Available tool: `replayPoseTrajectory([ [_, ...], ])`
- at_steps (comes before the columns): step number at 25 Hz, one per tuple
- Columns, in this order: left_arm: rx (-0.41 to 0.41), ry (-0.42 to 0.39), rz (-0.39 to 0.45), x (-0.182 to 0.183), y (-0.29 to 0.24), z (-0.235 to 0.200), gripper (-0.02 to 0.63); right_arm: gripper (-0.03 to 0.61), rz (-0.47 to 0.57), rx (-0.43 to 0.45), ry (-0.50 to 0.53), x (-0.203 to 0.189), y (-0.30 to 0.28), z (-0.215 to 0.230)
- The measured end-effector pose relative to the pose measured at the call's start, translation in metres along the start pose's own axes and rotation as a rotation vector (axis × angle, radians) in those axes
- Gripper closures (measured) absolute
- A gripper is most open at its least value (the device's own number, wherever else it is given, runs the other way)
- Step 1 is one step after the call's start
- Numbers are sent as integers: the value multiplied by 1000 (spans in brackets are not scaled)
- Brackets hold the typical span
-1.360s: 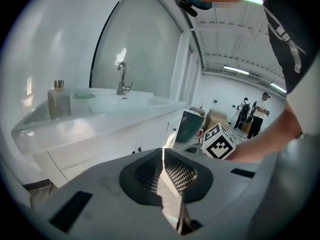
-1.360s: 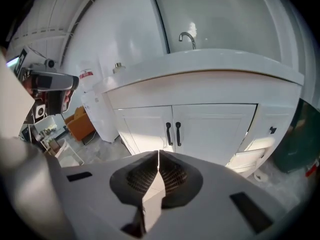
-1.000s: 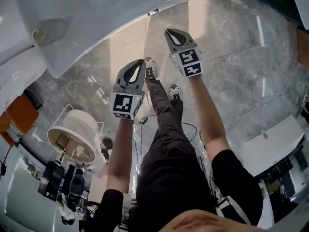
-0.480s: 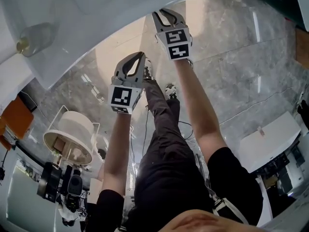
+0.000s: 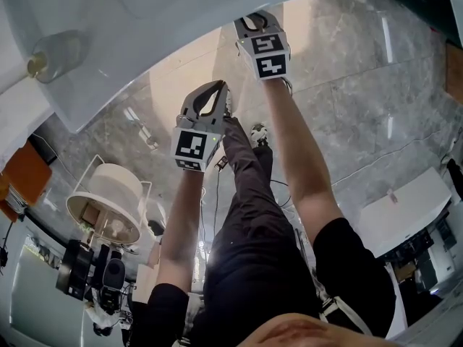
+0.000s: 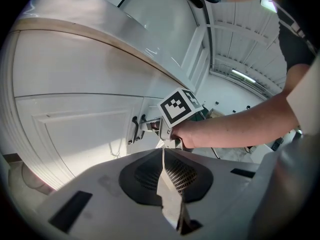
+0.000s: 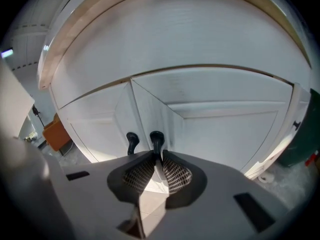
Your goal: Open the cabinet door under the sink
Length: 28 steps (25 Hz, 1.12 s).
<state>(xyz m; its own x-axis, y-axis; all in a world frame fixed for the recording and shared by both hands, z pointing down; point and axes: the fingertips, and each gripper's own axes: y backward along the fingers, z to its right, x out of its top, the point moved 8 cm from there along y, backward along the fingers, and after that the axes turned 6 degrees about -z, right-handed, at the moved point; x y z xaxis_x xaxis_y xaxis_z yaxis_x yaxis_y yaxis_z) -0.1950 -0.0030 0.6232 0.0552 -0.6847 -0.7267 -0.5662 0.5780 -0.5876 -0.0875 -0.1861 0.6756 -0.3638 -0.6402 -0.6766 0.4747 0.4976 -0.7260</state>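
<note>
The white cabinet under the sink has two doors with black handles side by side. In the right gripper view my right gripper (image 7: 157, 154) is shut on the right door's handle (image 7: 156, 139); the left door's handle (image 7: 132, 142) stands free beside it. The right door (image 7: 225, 129) looks slightly ajar, its edge showing. In the head view the right gripper (image 5: 255, 22) reaches under the counter rim (image 5: 166, 45). My left gripper (image 5: 210, 96) hangs back, shut and empty (image 6: 163, 151); its view shows the right gripper's marker cube (image 6: 180, 106) at the handles (image 6: 135, 129).
The person's legs (image 5: 246, 194) stand on the marble floor just before the cabinet. A round white lamp-like object (image 5: 108, 201) and a camera rig (image 5: 87, 270) are at the left, a white box (image 5: 405, 204) at the right. A green bin (image 7: 306, 134) stands beside the cabinet.
My right gripper has moved forward to the cabinet, its tips going under the counter rim. The left gripper has shifted only slightly.
</note>
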Motion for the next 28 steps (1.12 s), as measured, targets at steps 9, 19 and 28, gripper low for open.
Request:
replayPoseTrajectory([
  [9,15,-43,-38,-4,0,3,592,480,58,14,64,-31,27,2],
  [19,0,-57,-65,-3,-11,36,592,480,56,47,81,-77,77,13],
  [28,-21,-99,-82,-2,-27,72,592,479,92,29,25,-108,109,29],
])
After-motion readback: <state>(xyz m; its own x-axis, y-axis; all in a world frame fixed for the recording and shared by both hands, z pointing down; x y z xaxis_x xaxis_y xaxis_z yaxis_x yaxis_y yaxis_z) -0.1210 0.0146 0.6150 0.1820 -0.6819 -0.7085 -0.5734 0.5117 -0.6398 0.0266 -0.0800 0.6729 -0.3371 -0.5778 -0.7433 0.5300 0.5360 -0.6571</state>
